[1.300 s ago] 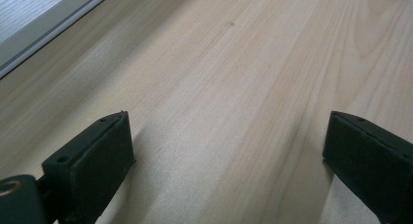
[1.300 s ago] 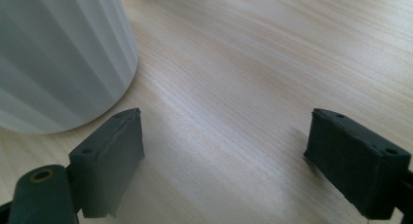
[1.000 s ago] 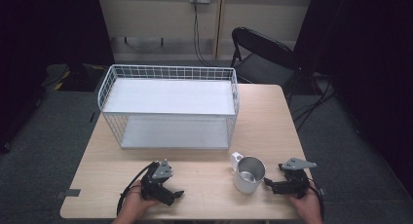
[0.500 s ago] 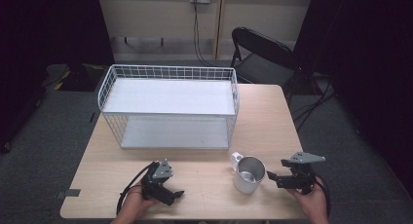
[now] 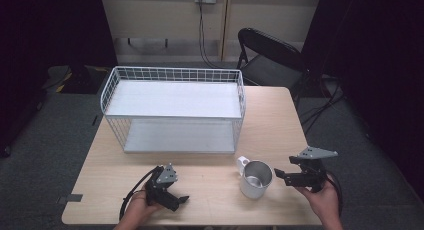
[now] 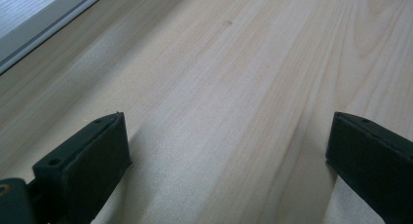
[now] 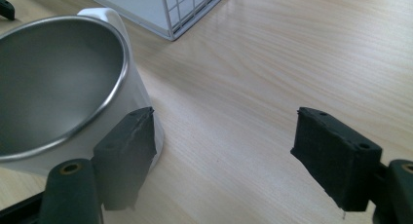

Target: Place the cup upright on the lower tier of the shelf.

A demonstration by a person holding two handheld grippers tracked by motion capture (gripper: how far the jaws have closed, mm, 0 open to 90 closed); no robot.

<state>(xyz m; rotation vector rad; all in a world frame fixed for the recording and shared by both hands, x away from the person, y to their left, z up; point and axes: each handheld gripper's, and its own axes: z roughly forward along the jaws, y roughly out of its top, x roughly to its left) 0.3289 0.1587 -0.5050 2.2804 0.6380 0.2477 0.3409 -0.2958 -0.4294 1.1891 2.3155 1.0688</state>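
On the desk, near its front edge: a metal mug stands upright, mouth up, empty inside as far as the high view shows.
Mug details: steel inside, pale outside wall, with a white handle that points toward the wire basket.
Mug in the right gripper view: the mug is large at the left, and its wall stands just beside the left finger; I cannot tell if they touch.
Right gripper: held in the person's right hand, just right of the mug, with its fingers pointing toward the mug.
Right fingers: wide apart, and they have just been closing a little; between them only bare desk is seen, the mug is outside the gap.
Left gripper: held in the person's left hand near the front left part of the desk, well apart from the mug, low over the wood.
Left fingers: wide apart in the left gripper view, one finger at each side, with only wood grain between them.
Wire basket: white, two levels, standing at the middle back of the desk, behind the mug and apart from it.
Behind the desk: a black folding chair on the grey floor.
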